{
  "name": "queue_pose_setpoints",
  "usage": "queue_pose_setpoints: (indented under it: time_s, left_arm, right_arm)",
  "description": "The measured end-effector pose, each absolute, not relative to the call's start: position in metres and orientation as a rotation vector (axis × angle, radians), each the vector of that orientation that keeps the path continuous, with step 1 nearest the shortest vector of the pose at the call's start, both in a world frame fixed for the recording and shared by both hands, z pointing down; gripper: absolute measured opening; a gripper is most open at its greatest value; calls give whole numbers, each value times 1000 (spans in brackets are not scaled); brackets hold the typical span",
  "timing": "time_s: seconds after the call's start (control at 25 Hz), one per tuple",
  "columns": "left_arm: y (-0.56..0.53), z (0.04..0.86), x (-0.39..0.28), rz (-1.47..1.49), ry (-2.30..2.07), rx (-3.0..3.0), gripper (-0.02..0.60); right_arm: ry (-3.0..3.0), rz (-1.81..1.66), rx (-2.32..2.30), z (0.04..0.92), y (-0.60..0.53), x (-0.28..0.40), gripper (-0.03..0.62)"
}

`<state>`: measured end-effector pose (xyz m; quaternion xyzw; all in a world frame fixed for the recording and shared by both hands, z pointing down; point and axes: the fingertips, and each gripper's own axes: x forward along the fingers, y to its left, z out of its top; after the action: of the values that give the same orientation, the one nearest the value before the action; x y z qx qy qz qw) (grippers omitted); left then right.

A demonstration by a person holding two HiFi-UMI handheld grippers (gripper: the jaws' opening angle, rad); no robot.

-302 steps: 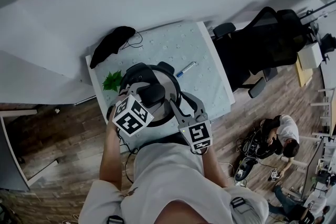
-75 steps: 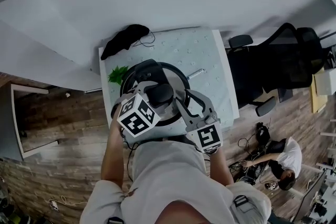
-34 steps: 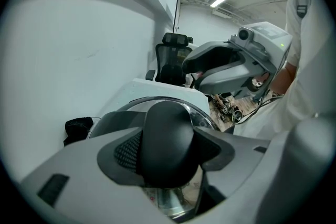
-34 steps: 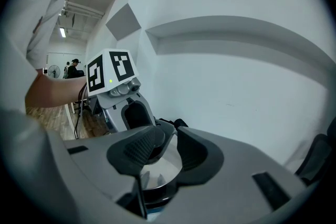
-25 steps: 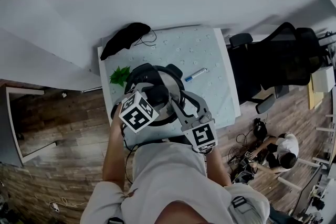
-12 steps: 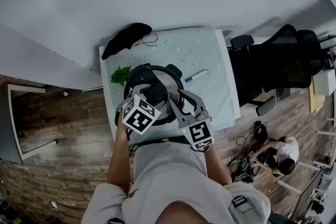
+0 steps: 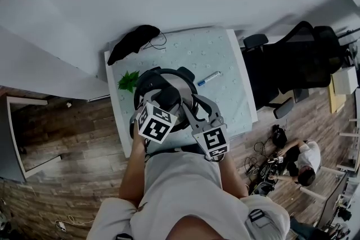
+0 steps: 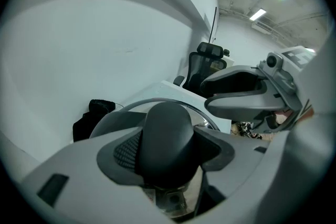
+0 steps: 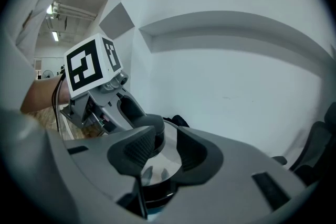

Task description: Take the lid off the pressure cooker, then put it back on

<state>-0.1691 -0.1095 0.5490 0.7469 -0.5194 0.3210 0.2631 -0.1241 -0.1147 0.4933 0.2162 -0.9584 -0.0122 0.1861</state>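
Observation:
The steel pressure cooker lid (image 7: 181,86) sits on the pot on the pale table (image 7: 225,53). Its black knob (image 7: 167,96) stands at the centre. My left gripper (image 7: 166,102) comes from the near side and is shut on that knob; in the left gripper view the knob (image 8: 167,134) fills the gap between both pads. My right gripper (image 7: 189,107) hovers just right of the knob over the lid. In the right gripper view its jaws (image 9: 163,147) stand apart with only the shiny lid (image 9: 157,170) showing between them. A black pot handle (image 7: 184,72) sticks out on the far side.
A blue pen (image 7: 209,78) lies right of the pot. A small green plant (image 7: 128,81) and a black cloth (image 7: 132,43) lie at the table's left and far-left. A black office chair (image 7: 287,64) stands right of the table. A person (image 7: 298,160) crouches on the floor.
The left gripper has stayed clamped on the knob while its marker cube drifted slightly right and nearer. The right gripper has kept its place beside it.

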Motion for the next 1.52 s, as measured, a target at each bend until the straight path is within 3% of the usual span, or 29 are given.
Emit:
queue_pose_setpoints:
  time_s: [0.48,0.72,1.12,1.52]
  left_arm:
    - [-110,547,-171,808,-1491,2005,282]
    - [-107,536,-171,631,-1627,2058,324]
    - [-75,488,-185,466,-1985,2060,301]
    - [-8,490,-166,455,-2094,1972,293]
  right_arm:
    - [-2665,8,739,496,-98,-113,130]
    - [-2682,1,732,494,-95,-107,130]
    - [-2778,10,667,487,-86,-87,130]
    - [-2848,-1,580,483,-63,-69,129]
